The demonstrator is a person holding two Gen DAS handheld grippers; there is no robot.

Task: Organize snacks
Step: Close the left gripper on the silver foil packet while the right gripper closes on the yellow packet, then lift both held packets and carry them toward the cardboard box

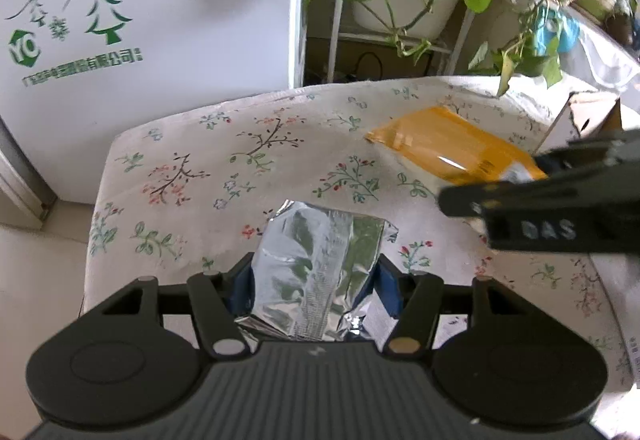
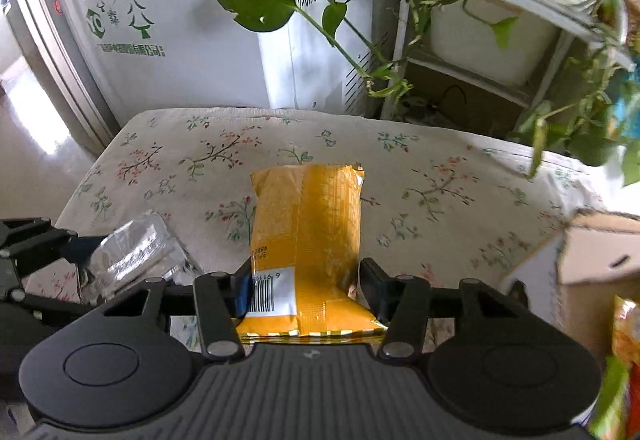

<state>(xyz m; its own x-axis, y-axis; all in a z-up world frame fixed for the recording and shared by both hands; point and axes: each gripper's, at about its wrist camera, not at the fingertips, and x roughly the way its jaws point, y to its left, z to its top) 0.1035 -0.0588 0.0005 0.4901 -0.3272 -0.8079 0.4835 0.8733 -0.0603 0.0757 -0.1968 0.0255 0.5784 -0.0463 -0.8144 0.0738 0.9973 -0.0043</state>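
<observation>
A silver foil snack pack (image 1: 320, 240) sits between the fingers of my left gripper (image 1: 316, 268), whose blue pads press on both its sides just above the floral tablecloth (image 1: 240, 159). To its right, a yellow snack pack (image 1: 440, 147) runs under one black finger (image 1: 472, 199) of the right gripper. In the right wrist view the yellow pack (image 2: 308, 224) stands lengthwise, barcode end nearest me, and my right gripper (image 2: 306, 276) is shut on its lower part. At the left edge of that view lies the silver pack (image 2: 132, 252).
An open cardboard box (image 2: 592, 252) stands at the table's right end, with colourful packets (image 2: 624, 328) below it. A white appliance with a green tree logo (image 1: 120, 19) stands behind the table. Trailing plant vines (image 2: 360, 51) hang from a white rack over the far edge.
</observation>
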